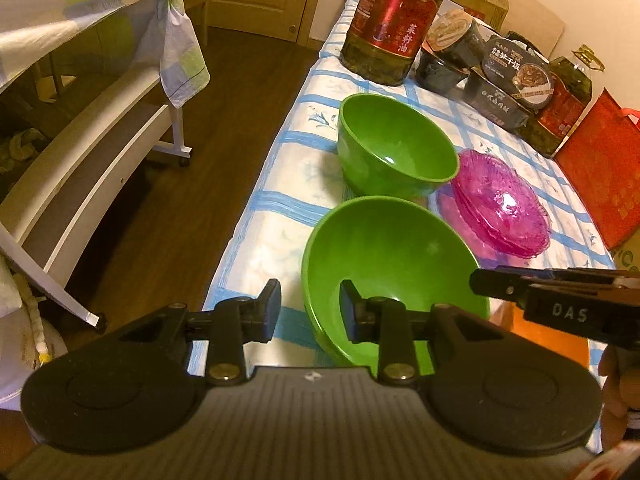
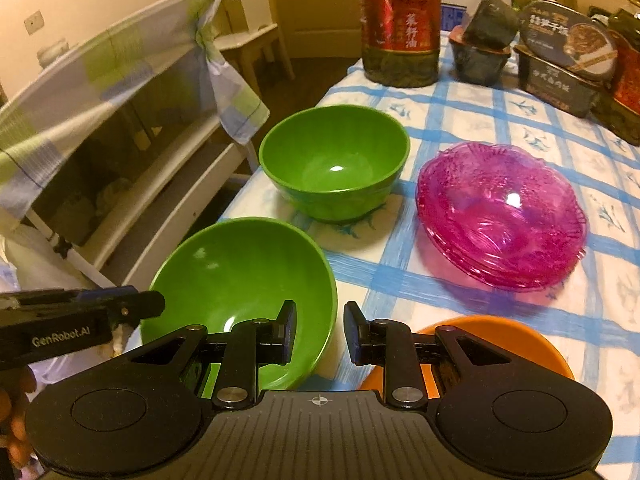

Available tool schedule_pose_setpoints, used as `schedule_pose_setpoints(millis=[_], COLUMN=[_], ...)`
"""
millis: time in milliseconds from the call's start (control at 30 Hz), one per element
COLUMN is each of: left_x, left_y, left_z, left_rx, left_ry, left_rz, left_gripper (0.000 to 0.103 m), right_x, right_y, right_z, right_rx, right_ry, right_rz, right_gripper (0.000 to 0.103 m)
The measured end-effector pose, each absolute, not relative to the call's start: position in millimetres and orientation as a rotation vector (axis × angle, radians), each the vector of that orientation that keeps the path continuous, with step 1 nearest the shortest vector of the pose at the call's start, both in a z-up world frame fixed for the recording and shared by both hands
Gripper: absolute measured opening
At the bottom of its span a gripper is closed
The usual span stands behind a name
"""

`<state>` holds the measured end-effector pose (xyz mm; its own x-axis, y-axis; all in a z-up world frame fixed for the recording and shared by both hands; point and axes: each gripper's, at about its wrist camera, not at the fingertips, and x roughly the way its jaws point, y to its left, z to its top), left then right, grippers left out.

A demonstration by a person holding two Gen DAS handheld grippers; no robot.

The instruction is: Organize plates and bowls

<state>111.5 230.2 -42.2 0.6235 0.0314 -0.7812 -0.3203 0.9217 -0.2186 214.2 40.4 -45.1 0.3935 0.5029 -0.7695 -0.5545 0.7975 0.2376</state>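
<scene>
A near green bowl sits tilted at the table's front left. A second green bowl stands upright behind it. A stack of pink glass plates lies to the right. An orange bowl is partly hidden under my right gripper. My left gripper is open, straddling the near green bowl's left rim. My right gripper is open, straddling the same bowl's right rim.
A blue-checked cloth covers the table. Oil bottles, dark food containers and a red bag stand at the back. A white shelf unit with a hanging cloth stands left, across a wood floor.
</scene>
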Motion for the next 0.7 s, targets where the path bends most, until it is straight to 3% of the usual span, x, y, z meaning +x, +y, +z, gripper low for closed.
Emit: schedule_pose_setpoints(millis=[300,500,700], left_x=[121,123,123], left_y=[236,236,236], left_z=[-53,-59,-60], left_rx=[-0.370,-0.366,-0.369], left_ry=[0.889,0.903,0.908], left_rz=[0.183,0.169,0.168], left_gripper=[0.024,0.015,0.009], right_x=[224,225,226], right_y=[49,52,51], right_z=[-60,-68,-69], right_rx=[-0.082,-0.089,-0.090], right_ry=[0.990,1.011,1.016], right_rz=[0.699,0.698,0.677], right_gripper=[0.026,0.026,0.012])
